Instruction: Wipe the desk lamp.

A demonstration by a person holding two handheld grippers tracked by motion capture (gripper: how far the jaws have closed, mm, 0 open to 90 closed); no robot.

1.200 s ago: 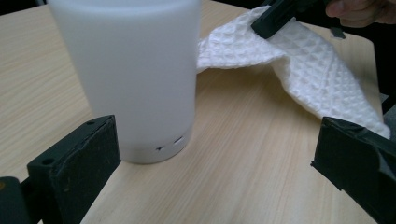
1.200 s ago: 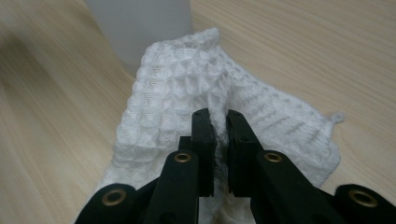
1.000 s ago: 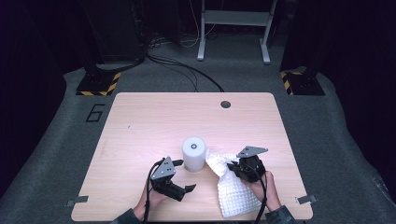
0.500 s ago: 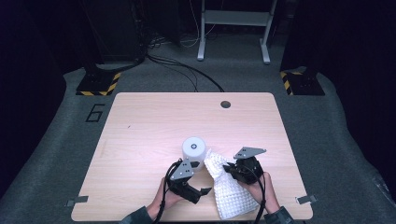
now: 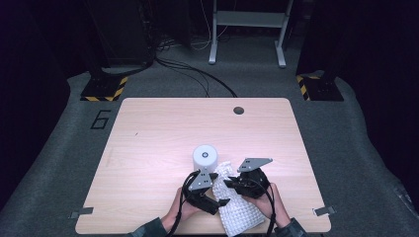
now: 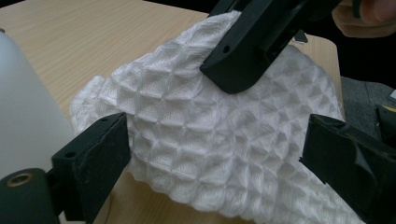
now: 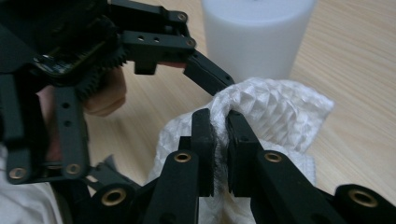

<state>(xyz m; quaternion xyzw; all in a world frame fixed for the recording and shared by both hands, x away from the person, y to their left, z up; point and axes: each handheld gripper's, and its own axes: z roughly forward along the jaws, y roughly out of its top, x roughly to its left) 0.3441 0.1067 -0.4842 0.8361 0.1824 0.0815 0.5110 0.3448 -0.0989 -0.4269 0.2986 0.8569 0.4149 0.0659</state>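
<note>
The white waffle-weave cloth [image 5: 236,207], lying at the table's [image 5: 148,148] near edge beside a white cylinder [image 5: 204,158], looks light and limp; the right gripper [image 7: 219,128] pinches a raised fold while the left gripper [image 6: 215,154], fingers spread and just closing around the cloth's edge, should grip there.

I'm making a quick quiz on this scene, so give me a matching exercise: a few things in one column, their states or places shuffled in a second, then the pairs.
Things:
1. left claw
2. right claw
3. white waffle cloth
4. white cylinder

States or places:
a. stands upright on the table, behind the cloth
b. shut on a fold of the cloth
c. open, jaws either side of the cloth
d. bunched at the table's near edge

Pairs: 1-c, 2-b, 3-d, 4-a
</note>
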